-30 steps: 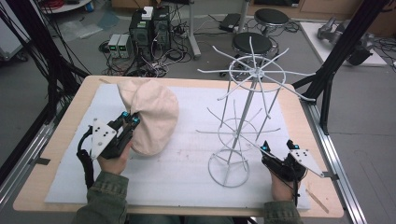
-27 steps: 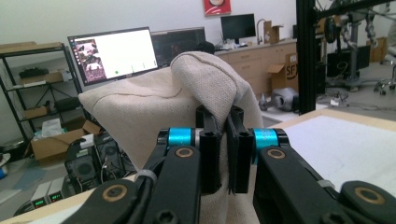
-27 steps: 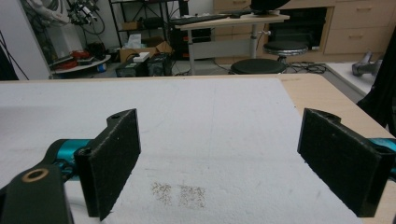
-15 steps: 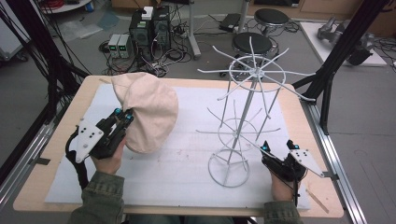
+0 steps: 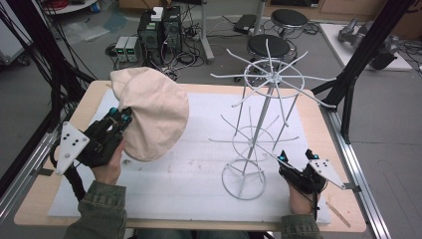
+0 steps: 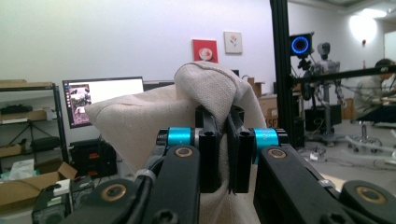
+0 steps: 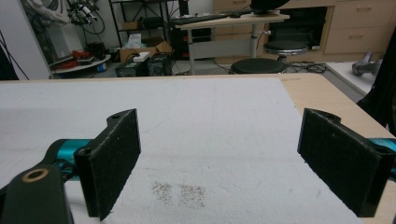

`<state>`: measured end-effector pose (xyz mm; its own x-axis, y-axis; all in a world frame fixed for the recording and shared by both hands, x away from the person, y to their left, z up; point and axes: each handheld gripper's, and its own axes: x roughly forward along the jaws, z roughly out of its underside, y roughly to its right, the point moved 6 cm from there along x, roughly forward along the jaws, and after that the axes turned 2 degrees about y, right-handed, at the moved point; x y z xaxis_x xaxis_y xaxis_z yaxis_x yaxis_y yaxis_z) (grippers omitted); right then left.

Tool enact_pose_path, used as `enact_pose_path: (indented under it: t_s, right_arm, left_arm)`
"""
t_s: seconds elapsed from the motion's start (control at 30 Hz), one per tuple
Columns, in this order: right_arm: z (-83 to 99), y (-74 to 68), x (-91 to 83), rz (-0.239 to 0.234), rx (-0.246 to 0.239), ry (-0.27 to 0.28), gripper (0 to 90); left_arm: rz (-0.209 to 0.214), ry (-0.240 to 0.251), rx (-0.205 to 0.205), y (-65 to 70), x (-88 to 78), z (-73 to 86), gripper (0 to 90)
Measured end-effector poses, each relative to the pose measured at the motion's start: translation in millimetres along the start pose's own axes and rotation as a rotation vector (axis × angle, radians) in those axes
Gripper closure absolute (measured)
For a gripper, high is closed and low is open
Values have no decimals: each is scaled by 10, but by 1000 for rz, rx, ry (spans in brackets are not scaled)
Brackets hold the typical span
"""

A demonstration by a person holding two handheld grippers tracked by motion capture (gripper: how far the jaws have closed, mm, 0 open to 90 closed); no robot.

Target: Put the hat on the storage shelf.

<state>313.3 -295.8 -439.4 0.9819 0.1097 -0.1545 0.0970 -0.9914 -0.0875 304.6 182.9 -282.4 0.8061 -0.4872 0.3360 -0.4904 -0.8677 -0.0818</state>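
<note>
A beige cap [image 5: 152, 112] is held off the table [image 5: 318, 107] at ten o'clock, clamped by the left gripper [image 5: 119, 117]. The right gripper [image 5: 294, 158] is held wide apart at four o'clock, beside the wire rack [image 5: 261, 124].

We see a tall white wire rack [image 5: 259, 124] standing on the right half of the tabletop [image 5: 318, 107], and its long thin arms stick out on all sides, so they block the way up high. The right claw [image 5: 294, 158] sits wide open near the front right corner, just beside the rack's round base. The left claw [image 5: 121, 116] pinches a big cream cloth [image 5: 152, 112] that covers the back left part. The white mat [image 5: 184, 174] along the front edge between them is bare.
</note>
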Motion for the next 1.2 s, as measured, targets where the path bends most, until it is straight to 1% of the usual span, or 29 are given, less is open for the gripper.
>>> enact_pose_path:
  t_s: [0.1, 0.27, 0.5, 0.6, 0.73, 0.97, 1.07, 1.2]
  right_arm:
    - [1, 1, 2, 0, 0, -1, 124]
    - [1, 1, 3, 0, 1, 1, 124]
    - [2, 0, 6, 1, 2, 1, 124]
    - [1, -1, 6, 1, 1, 2, 124]
    - [3, -2, 6, 0, 2, 0, 124]
    - [3, -1, 6, 0, 4, 0, 124]
    - [3, -1, 5, 1, 5, 0, 124]
    - [5, 1, 6, -2, 3, -2, 124]
  left_arm:
    - [7, 10, -1, -14, 21, -53, 849]
    - [38, 34, -30, -44, 52, -140, 849]
    - [62, 62, -26, -45, 102, -285, 849]
    - [78, 84, -26, -35, 130, -360, 849]
    - [102, 109, -56, -42, 168, -429, 849]
    - [108, 102, -55, -54, 228, -500, 849]
    - [116, 111, -53, -62, 245, -557, 849]
    - [129, 136, -54, -66, 267, -681, 849]
